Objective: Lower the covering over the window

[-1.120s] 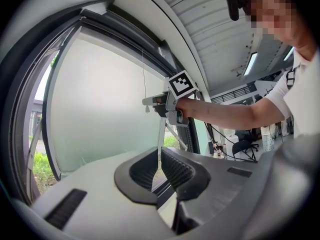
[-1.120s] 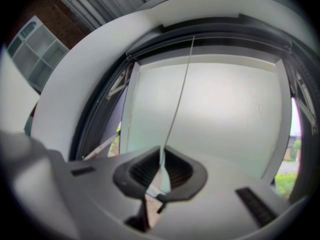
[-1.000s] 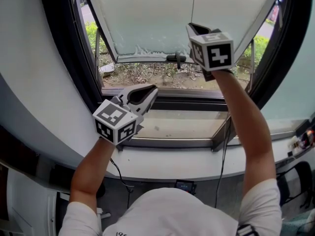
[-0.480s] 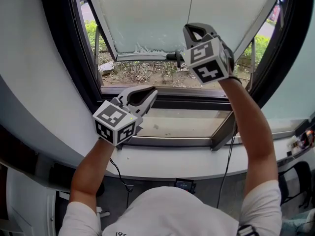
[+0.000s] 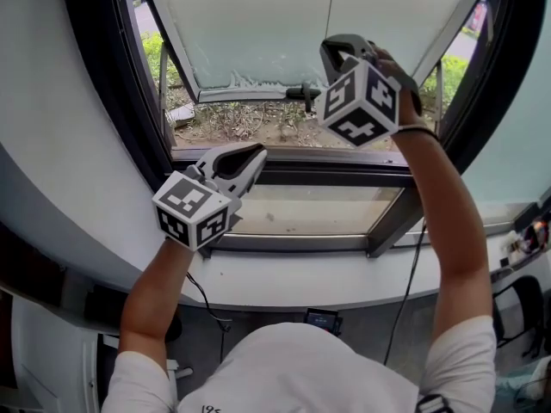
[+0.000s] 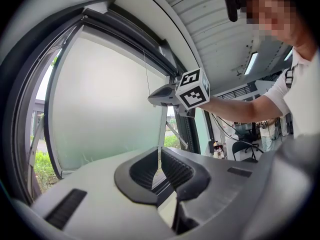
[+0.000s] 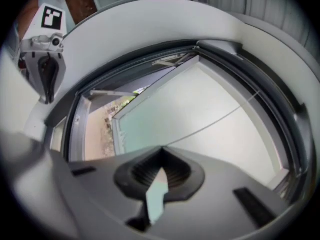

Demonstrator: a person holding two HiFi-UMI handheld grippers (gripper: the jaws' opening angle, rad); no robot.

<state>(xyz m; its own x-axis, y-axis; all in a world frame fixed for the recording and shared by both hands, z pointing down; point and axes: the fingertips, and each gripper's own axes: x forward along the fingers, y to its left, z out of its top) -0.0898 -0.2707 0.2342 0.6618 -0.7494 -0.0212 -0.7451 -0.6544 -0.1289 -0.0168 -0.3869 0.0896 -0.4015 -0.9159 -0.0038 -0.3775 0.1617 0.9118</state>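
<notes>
A thin pull cord (image 5: 333, 7) hangs down in front of the frosted, outward-tilted window pane (image 5: 258, 24). My right gripper (image 5: 330, 48) is held up at the cord's lower end, shut on it. In the right gripper view the cord (image 7: 215, 119) runs straight from the closed tips (image 7: 161, 149) up to the right. My left gripper (image 5: 254, 153) hovers lower, above the window sill (image 5: 301, 209), shut with nothing in it. Its closed tips (image 6: 159, 153) point at the pane. No blind fabric shows in any view.
A black window handle (image 5: 301, 93) sticks out at the pane's lower edge, just left of my right gripper. The dark window frame (image 5: 129, 119) curves round both sides. Bare ground and grass (image 5: 241, 123) lie outside. A cable (image 5: 405, 291) hangs below the sill.
My right gripper has rolled about its own axis, so its marker cube now shows other faces, and it has shifted slightly left. The left gripper has stayed put.
</notes>
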